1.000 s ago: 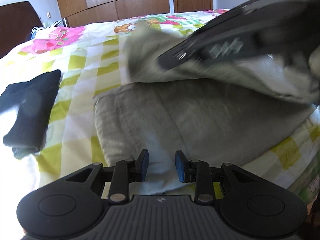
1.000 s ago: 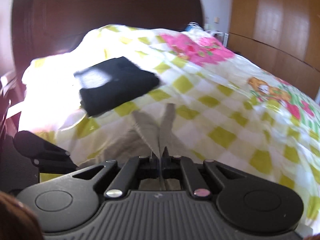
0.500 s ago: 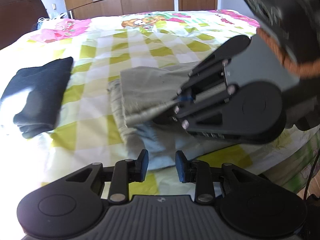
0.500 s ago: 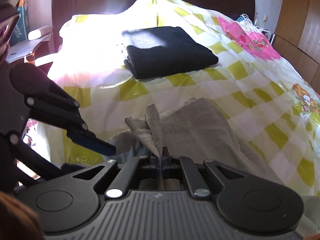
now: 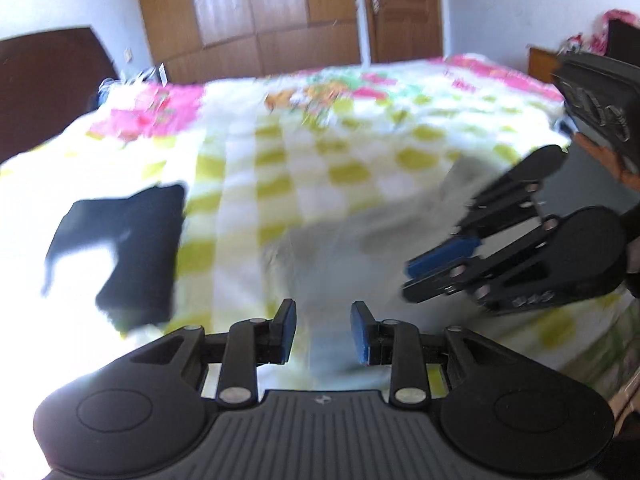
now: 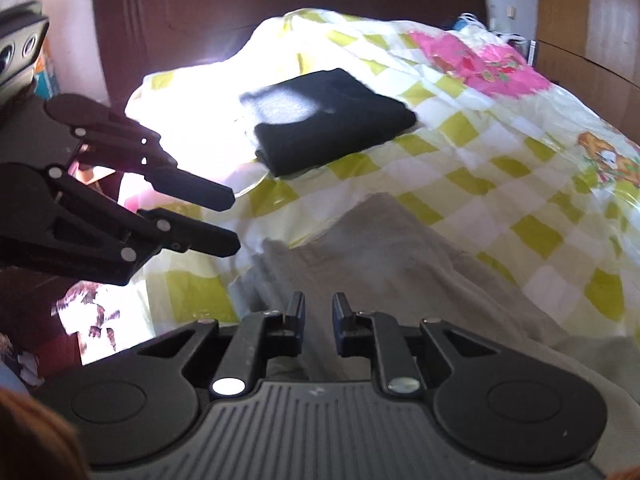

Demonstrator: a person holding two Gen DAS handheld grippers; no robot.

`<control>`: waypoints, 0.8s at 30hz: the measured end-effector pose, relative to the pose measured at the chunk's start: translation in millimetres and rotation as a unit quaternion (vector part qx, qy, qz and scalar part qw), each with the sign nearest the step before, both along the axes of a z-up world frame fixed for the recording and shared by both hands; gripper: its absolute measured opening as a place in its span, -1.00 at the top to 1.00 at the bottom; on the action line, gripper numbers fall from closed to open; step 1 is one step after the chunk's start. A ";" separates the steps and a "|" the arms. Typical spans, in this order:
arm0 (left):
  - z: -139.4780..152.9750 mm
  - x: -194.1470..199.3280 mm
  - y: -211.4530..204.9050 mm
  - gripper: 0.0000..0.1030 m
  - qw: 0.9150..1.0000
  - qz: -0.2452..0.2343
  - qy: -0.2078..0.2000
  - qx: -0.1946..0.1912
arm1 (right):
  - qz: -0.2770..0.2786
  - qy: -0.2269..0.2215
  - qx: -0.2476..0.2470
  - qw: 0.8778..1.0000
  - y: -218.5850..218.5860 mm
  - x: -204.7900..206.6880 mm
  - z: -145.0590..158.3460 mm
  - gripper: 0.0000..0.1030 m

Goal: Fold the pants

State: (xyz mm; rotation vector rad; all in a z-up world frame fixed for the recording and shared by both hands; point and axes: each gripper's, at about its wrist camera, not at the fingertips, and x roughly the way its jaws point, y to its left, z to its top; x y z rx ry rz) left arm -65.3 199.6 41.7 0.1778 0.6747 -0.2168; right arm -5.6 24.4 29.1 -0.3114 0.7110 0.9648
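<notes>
Both your hand-held grippers, left (image 5: 323, 330) and right (image 6: 318, 324), stand open, holding nothing. Grey pants (image 6: 384, 256) lie folded at the bed's (image 6: 500, 136) near edge; fold looks nearly complete. Beyond them lies a folded black garment (image 6: 332, 120).

A home bedroom: bed (image 6: 500, 168) under a checked floral quilt, dark wooden headboard (image 6: 280, 12), wooden wardrobe (image 5: 256, 20).

Support: bed with yellow-checked floral cover (image 6: 500, 168) | On it: folded grey fabric pants (image 6: 400, 264); folded black garment (image 6: 336, 116), well apart.
</notes>
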 end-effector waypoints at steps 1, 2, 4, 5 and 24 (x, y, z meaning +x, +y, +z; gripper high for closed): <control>1.3 6.5 -5.9 0.15 1.000 -0.008 -0.006 -0.007 | -0.024 0.004 0.005 1.000 -14.0 3.9 5.1 0.69; 1.0 14.3 -13.4 0.15 1.000 -0.018 -0.011 -0.016 | -0.058 0.010 0.009 0.998 -32.1 10.2 10.4 0.69; -2.8 31.6 -30.5 0.15 0.999 -0.035 -0.015 -0.031 | -0.125 0.019 0.008 0.992 -68.5 22.2 15.5 0.69; -6.2 40.5 -39.2 0.15 0.998 -0.046 -0.015 -0.042 | -0.159 0.017 0.006 0.987 -88.1 27.0 16.1 0.69; -37.0 85.8 -138.2 0.15 0.988 -0.143 0.054 -0.028 | -0.151 0.015 -0.038 0.988 -155.1 128.2 -8.8 0.50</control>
